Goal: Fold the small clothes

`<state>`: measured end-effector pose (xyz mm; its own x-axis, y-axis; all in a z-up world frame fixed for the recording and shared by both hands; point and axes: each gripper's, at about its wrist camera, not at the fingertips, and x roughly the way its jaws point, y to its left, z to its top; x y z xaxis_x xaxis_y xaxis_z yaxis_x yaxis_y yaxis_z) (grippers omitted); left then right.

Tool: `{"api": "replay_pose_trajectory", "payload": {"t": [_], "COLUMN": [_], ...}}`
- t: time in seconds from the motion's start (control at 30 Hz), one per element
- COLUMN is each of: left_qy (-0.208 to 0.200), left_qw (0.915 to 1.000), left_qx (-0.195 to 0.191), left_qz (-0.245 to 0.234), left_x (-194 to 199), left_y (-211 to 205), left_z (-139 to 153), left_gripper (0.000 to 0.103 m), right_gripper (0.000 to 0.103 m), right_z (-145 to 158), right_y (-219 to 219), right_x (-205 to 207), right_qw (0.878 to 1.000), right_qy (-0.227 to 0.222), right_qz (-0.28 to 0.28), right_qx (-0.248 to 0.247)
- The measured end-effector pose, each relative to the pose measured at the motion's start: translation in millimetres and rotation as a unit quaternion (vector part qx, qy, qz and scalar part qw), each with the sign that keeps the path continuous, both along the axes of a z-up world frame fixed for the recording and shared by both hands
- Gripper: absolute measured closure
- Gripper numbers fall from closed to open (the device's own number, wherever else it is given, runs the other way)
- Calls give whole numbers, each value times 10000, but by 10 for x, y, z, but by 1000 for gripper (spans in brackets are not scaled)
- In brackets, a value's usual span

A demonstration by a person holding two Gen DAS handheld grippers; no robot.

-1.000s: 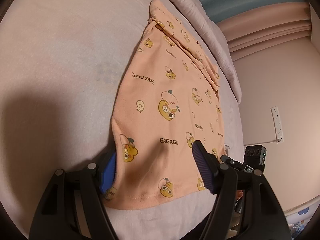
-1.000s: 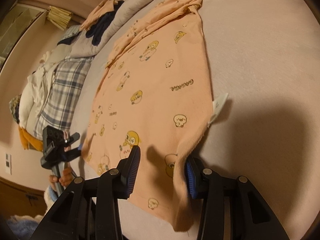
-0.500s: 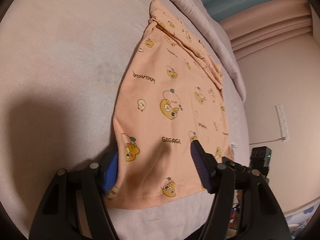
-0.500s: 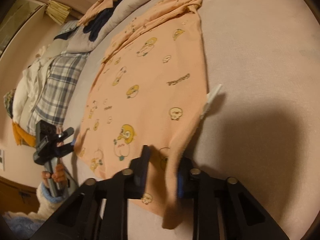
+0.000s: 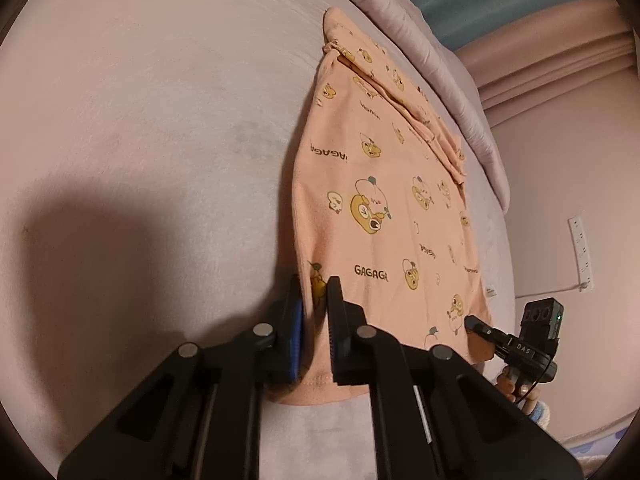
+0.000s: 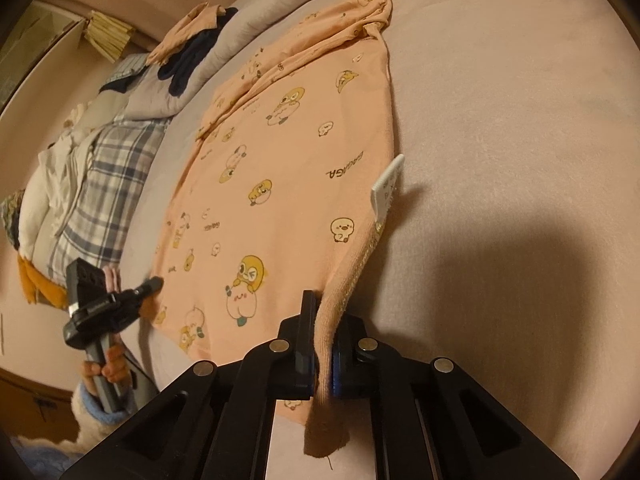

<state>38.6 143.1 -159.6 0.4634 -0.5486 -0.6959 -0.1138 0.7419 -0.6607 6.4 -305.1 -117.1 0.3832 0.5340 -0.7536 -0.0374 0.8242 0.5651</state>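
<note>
A small peach shirt [image 5: 384, 216] printed with cartoon ducks and "GAGAGA" lies spread on the bed; it also shows in the right wrist view [image 6: 288, 184]. My left gripper [image 5: 314, 312] is shut on the shirt's near left hem corner. My right gripper [image 6: 322, 344] is shut on the near right hem corner, and the pinched cloth hangs down between its jaws. A white care label [image 6: 386, 188] sticks out from the shirt's right side seam. Each gripper shows in the other's view, my right one [image 5: 480, 326] and my left one [image 6: 148, 284], both at the hem.
The pinkish bedsheet [image 5: 160, 140] surrounds the shirt. A grey duvet [image 5: 452, 72] runs along the far edge. A plaid cloth [image 6: 100, 184], dark and peach clothes [image 6: 192, 44] pile up at the left. A wall socket strip [image 5: 580, 252] is on the right.
Both grippers closed: the left jaws shut onto the left hem corner, and the right jaws shut onto the right hem corner, bunching the cloth between them.
</note>
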Motion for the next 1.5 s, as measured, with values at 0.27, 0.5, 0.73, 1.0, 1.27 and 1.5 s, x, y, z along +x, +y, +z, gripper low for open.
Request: {"api": "replay_pose_trajectory", "payload": {"t": [0.27, 0.5, 0.73, 1.0, 1.27, 1.5], "left_qy": [-194, -416, -581, -677, -597, -432], "left_qw": [9997, 9988, 9972, 9946, 9917, 9946], "left_qx": [-117, -205, -454, -769, -1126, -919], "left_qz": [-80, -143, -160, -184, -169, -202], "left_x": [1, 17, 101, 266, 340, 437], "left_y": [-68, -92, -88, -67, -21, -21], "left_z": [80, 225, 336, 407, 375, 397], "left_gripper": [97, 97, 97, 98, 99, 99], "right_gripper": [97, 97, 97, 97, 97, 97], "right_z": [108, 206, 314, 415, 413, 447], "right_y": [-3, 44, 64, 9, -69, -128], "right_x": [13, 43, 96, 162, 210, 285], "right_qw": [9998, 9990, 9972, 9953, 9930, 9908], "right_qy": [-168, -355, -579, -769, -872, -939], "right_qz": [14, 62, 60, -51, -63, -64], "right_qx": [134, 254, 469, 593, 794, 976]}}
